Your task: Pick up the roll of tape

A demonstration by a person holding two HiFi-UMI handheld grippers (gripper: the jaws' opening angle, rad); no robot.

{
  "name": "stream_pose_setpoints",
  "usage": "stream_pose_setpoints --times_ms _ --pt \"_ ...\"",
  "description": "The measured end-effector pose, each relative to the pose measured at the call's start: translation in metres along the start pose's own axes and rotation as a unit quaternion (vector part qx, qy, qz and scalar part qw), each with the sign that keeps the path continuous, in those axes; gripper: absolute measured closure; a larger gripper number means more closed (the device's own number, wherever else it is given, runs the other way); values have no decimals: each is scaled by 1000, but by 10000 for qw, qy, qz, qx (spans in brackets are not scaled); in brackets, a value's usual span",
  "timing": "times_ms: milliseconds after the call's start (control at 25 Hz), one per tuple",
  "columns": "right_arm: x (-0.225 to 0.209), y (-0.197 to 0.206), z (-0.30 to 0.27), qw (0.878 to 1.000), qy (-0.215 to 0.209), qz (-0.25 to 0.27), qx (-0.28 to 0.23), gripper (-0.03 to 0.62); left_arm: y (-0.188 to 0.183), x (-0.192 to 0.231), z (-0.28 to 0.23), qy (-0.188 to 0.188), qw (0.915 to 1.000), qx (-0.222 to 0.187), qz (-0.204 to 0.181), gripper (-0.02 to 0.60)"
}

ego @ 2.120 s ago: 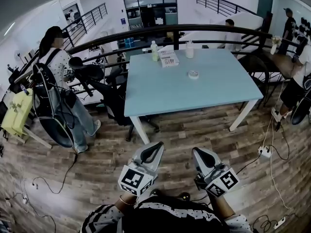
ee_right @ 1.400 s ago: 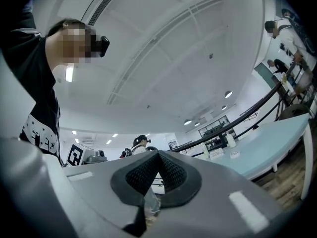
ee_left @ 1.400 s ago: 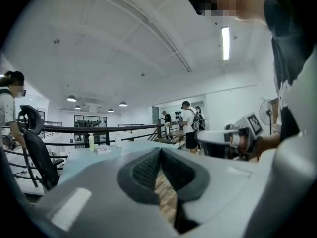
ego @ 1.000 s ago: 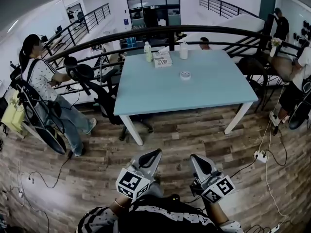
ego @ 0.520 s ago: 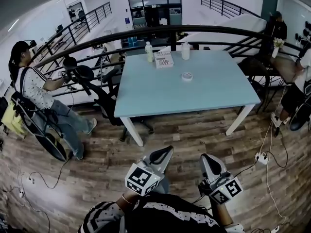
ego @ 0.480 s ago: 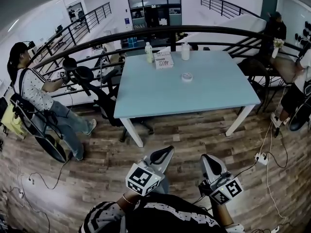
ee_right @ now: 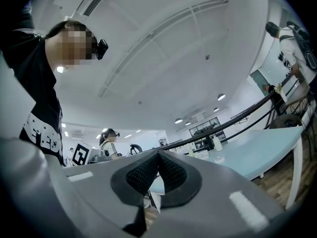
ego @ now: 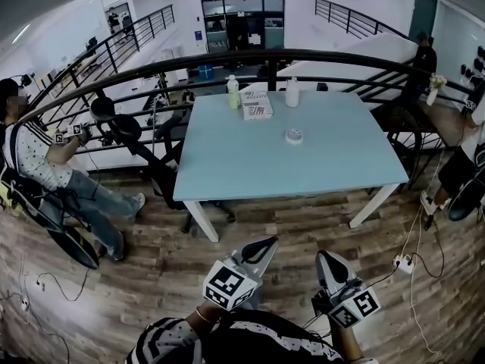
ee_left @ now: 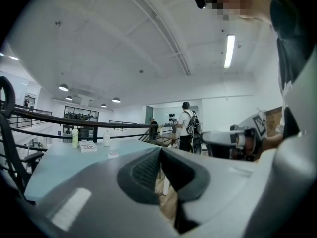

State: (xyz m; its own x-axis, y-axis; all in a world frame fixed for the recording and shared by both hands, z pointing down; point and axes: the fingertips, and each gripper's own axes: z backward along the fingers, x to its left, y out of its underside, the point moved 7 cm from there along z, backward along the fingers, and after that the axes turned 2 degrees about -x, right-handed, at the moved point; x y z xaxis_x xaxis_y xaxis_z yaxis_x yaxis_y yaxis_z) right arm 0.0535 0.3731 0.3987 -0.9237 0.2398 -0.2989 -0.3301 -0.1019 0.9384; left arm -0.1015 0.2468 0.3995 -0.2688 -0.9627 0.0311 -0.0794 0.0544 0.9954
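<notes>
Closer now, left gripper (ego: 265, 243) and right gripper (ego: 325, 257), both clenched empty, face the untouched small white tape roll (ego: 294, 135) at twelve o'clock.

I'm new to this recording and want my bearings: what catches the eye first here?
The light blue table fills the middle of the head view, with a small roll of tape lying by itself on it and a greenish bottle, a box and a white bottle along its far edge. At the bottom, the left gripper and right gripper, both shut and empty, point toward it above the wooden floor.
</notes>
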Motion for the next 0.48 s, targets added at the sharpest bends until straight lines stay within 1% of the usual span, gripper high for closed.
stream_pose_setpoints --times_ms 280,480 --pt "-30 -1 -41 9999 93 -30 88 597 -3 40 -35 75 10000 23 41 581" --pt "-42 5 -80 9997 112 -68 218 597 -4 79 -45 41 10000 63 -4 581"
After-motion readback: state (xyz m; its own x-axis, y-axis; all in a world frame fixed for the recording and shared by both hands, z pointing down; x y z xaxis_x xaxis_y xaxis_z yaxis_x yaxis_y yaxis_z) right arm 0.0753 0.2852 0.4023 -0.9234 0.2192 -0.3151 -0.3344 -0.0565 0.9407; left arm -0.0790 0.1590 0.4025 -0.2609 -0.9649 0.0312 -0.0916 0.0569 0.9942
